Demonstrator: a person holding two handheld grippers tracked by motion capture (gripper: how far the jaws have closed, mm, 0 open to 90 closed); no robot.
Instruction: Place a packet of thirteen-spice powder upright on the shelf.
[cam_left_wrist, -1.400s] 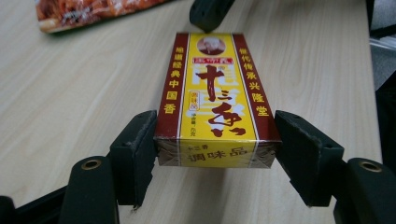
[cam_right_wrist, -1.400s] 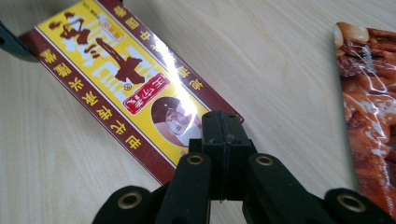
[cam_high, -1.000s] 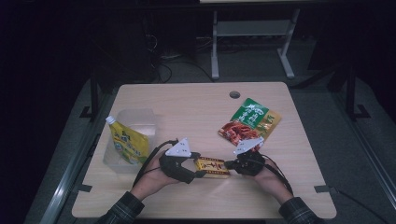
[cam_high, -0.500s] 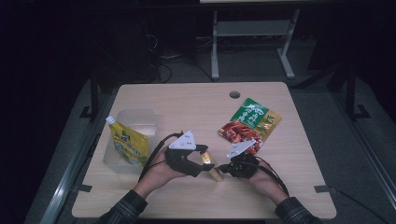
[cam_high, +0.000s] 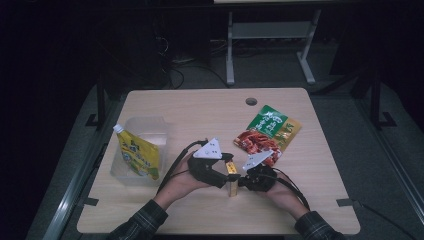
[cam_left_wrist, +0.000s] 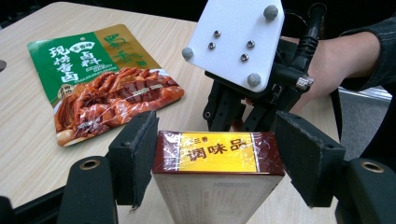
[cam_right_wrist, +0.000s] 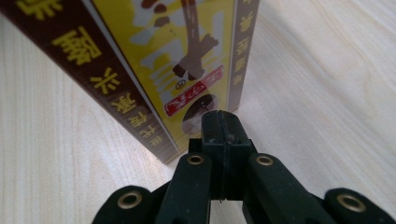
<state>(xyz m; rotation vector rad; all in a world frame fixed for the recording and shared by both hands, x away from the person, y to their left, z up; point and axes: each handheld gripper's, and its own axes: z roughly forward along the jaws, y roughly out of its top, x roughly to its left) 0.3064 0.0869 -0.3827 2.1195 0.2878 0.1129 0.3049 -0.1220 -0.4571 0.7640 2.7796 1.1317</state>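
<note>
**A:** So compared to a second back, the little yellow-and-brown box (cam_high: 231, 180) isn't lying flat on the table (cam_high: 200, 107) between the two grippers anymore, it's now standing up on end near the front edge, and the left gripper (cam_high: 225, 175) has come up a bit with it.

**B:** Yep. Big stuff around it looks the same though: clear plastic tub (cam_high: 150, 131) on the left with the yellow spout pouch (cam_high: 136, 155) leaning in it, green and red snack packet (cam_high: 267, 134) flat on the right, well apart from the box.

**A:** What's the left one actually doing with the box?

**B:** In the left gripper view the top end of the box (cam_left_wrist: 218, 151) sits right between the two black pads (cam_left_wrist: 140, 154). The left pad looks like it's touching the box edge, the right pad has a small gap. So jaws spread around it, straddling, not really squeezing as far as I can see.

**A:** And the right gripper (cam_high: 246, 181)?

**B:** Jaws fully pinched together with nothing between them. In the right gripper view the closed tip (cam_right_wrist: 223, 122) sits right at the lower corner of the box (cam_right_wrist: 182, 60), touching or just off it, can't tell which, down by the tabletop (cam_right_wrist: 327, 93).
</note>
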